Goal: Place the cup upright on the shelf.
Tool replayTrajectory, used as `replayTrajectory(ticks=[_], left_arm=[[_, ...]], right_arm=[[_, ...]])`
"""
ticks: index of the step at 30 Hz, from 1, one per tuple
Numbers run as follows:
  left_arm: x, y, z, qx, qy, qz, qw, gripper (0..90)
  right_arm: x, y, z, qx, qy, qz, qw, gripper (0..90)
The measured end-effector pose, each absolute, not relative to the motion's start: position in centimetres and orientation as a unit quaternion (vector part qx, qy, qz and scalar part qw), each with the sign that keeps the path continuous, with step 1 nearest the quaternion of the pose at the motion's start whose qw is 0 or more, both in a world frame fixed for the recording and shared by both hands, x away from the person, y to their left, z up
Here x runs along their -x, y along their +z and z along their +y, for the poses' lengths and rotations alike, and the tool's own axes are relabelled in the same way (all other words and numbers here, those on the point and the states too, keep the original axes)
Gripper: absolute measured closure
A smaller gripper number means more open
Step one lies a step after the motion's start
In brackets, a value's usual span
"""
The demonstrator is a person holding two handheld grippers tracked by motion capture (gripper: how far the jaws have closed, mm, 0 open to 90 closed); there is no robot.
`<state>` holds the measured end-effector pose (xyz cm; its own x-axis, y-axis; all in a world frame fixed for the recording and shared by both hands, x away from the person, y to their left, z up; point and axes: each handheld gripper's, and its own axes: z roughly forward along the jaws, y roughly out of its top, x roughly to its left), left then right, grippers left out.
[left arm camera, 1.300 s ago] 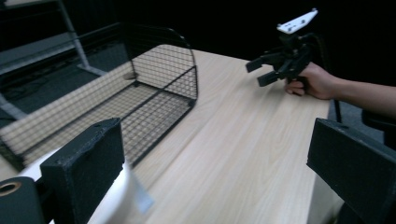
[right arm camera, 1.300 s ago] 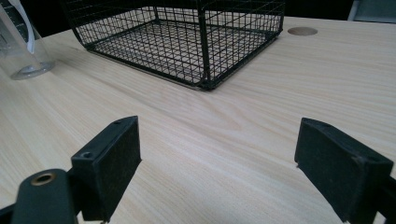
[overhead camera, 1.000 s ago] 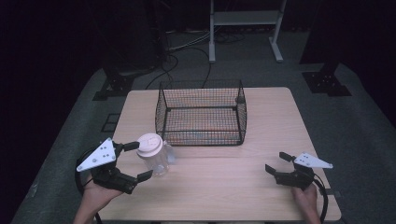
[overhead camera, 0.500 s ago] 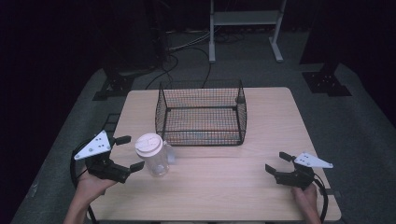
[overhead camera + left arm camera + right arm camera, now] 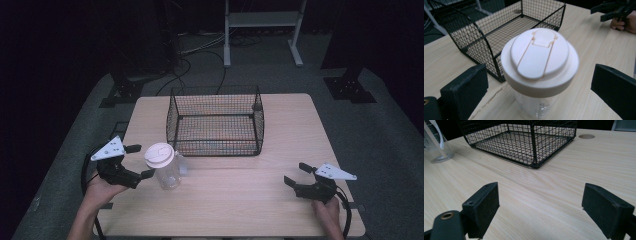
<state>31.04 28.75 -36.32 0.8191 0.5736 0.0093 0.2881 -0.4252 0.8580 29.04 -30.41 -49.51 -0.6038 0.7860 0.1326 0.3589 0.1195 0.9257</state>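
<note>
Black wire-mesh basket [image 5: 216, 120], pale woodgrain table [image 5: 300, 130], clear cup [image 5: 536, 110] with cream lid [image 5: 539, 61], black grippers' pads [image 5: 485, 203].

Pale wooden table [image 5: 300, 130]: matt, fine straight grain. Black wire-mesh basket [image 5: 216, 121]: thin metal, dull coated finish. Clear plastic cup [image 5: 534, 110]: glossy; its cream plastic lid [image 5: 539, 60] smooth, matt. Black gripper pads [image 5: 489, 201]: matt, slightly textured.

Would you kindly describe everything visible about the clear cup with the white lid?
The cup is a clear, plastic-looking tumbler with faint markings on its wall, capped by a round cream-white lid with a raised flip tab across its top. The lid is on and the tab lies flat. It stands upright on the wooden table, just in front of the wire basket's near left corner. The left gripper is open with its fingers on either side of the cup, not touching it.
</note>
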Motion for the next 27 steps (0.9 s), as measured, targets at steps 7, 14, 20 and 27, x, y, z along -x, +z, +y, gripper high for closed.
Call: replayTrajectory(ticks=[7, 14, 20, 27], left_arm=[[-31.8, -37.1, 27.9, -0.84, 0.137, 0.257, 0.457, 0.0], [-32.5, -37.6, 26.7, -0.849, 0.129, 0.252, 0.445, 0.0], [-32.9, -37.8, 26.1, -0.851, 0.123, 0.252, 0.445, 0.0], [-33.6, -38.2, 25.6, -0.853, 0.122, 0.253, 0.439, 0.0]], right_arm=[[-29.0, -49.5, -30.4, -0.396, 0.533, 0.72, 0.2, 13.4], [-29.0, -49.5, -30.4, -0.395, 0.534, 0.72, 0.199, 13.4], [-29.0, -49.5, -30.4, -0.395, 0.535, 0.72, 0.199, 13.5], [-29.0, -49.5, -30.4, -0.394, 0.535, 0.72, 0.199, 13.4]])
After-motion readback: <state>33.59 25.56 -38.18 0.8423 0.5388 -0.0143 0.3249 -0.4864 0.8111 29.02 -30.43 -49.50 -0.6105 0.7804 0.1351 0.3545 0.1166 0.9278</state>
